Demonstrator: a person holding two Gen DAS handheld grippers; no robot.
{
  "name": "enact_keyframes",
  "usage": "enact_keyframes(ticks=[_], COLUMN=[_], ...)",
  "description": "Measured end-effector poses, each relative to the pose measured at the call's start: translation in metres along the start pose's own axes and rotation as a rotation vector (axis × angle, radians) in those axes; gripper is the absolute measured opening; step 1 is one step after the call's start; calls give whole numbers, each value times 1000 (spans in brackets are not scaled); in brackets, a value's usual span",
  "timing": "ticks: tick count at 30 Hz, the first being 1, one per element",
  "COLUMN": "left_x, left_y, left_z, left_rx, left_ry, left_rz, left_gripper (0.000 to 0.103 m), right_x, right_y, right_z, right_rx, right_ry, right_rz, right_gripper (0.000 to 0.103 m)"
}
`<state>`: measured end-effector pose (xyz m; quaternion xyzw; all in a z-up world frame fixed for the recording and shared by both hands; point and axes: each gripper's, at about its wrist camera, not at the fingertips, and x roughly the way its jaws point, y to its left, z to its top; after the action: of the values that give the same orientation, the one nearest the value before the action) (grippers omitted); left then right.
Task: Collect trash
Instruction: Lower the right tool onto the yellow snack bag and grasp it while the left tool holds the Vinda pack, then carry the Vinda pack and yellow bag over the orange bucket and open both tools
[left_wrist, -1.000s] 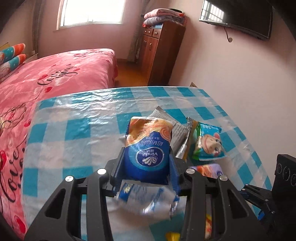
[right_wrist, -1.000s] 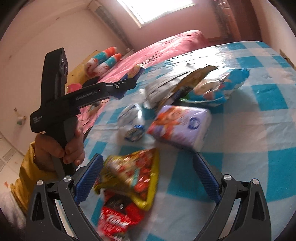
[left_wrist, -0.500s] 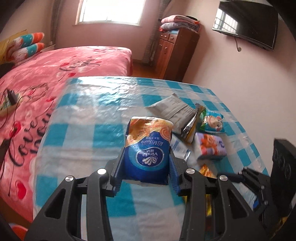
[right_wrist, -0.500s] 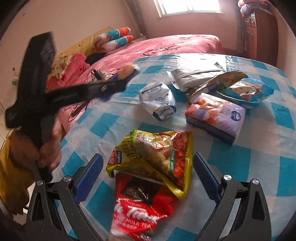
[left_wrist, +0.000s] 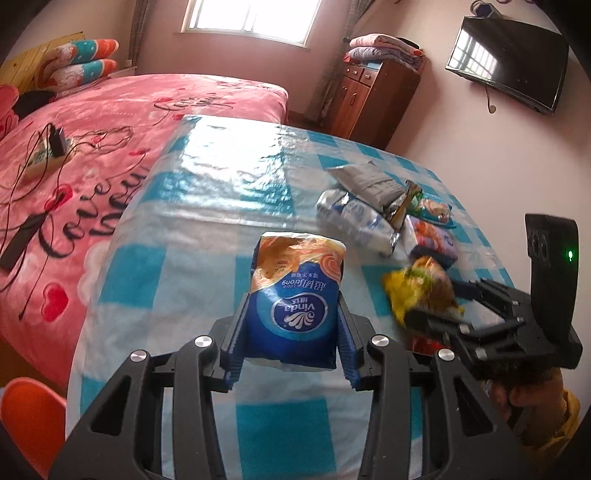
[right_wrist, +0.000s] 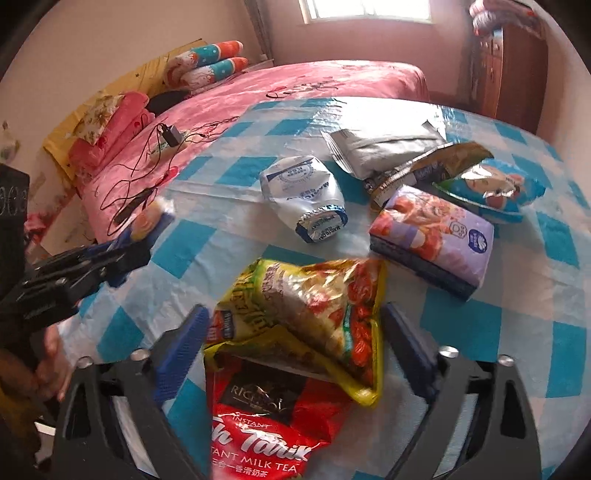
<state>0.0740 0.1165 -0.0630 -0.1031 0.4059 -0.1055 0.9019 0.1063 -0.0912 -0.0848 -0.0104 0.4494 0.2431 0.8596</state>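
Observation:
My left gripper (left_wrist: 291, 332) is shut on a blue and orange Vinda tissue pack (left_wrist: 295, 295) and holds it above the checked table; it also shows at the left of the right wrist view (right_wrist: 147, 229). My right gripper (right_wrist: 295, 350) is open, its jaws on either side of a yellow snack bag (right_wrist: 306, 310) that lies over a red milk tea packet (right_wrist: 273, 428). Further back lie a white crumpled wrapper (right_wrist: 303, 192), a purple tissue pack (right_wrist: 432, 240), a grey pouch (right_wrist: 384, 144) and a blue snack bag (right_wrist: 491, 188).
The table has a blue and white checked cloth (left_wrist: 221, 206). A pink bed (left_wrist: 92, 122) with cables and a charger lies to the left. A wooden cabinet (left_wrist: 369, 96) and a wall TV (left_wrist: 509, 77) are behind. An orange chair (left_wrist: 29, 413) is at the lower left.
My left gripper has pulled back and left with the tissue pack. My right gripper has moved forward over the yellow snack bag, and its jaws have come closer together.

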Motion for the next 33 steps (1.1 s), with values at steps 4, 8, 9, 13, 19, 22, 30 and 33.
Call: enact_keyframes(ticks=[4, 8, 9, 13, 19, 22, 30, 33], left_x=[-6, -12, -14, -20, -30, -34, -49, -58], left_y=[7, 14, 15, 19, 23, 26, 36, 39], left_z=[-12, -20, -22, -26, -34, -39, -45, -46], left_rx=[-16, -32, -35, -45, -54, -64, -86, -88], left_ry=[10, 11, 9, 3, -3, -7, -29, -46], left_rz=[-4, -8, -11, -16, -24, -25, -25, -23], left_gripper=[44, 44, 44, 44, 44, 44, 44, 44], right_x=[-2, -6, -7, -10, -19, -22, -41, -52], right_y=[-2, -9, -11, -11, -7, -5, 1, 9], right_z=[-4, -5, -5, -6, -9, -11, -7, -4], right_rx=[4, 30, 37, 39, 22, 18, 18, 11], right_ry=[-22, -39, -43, -58, -92, -100, -156, -177], right_rz=[-4, 5, 8, -3, -40, -55, -81, -77], right_gripper=[74, 53, 51, 44, 33, 31, 29, 29])
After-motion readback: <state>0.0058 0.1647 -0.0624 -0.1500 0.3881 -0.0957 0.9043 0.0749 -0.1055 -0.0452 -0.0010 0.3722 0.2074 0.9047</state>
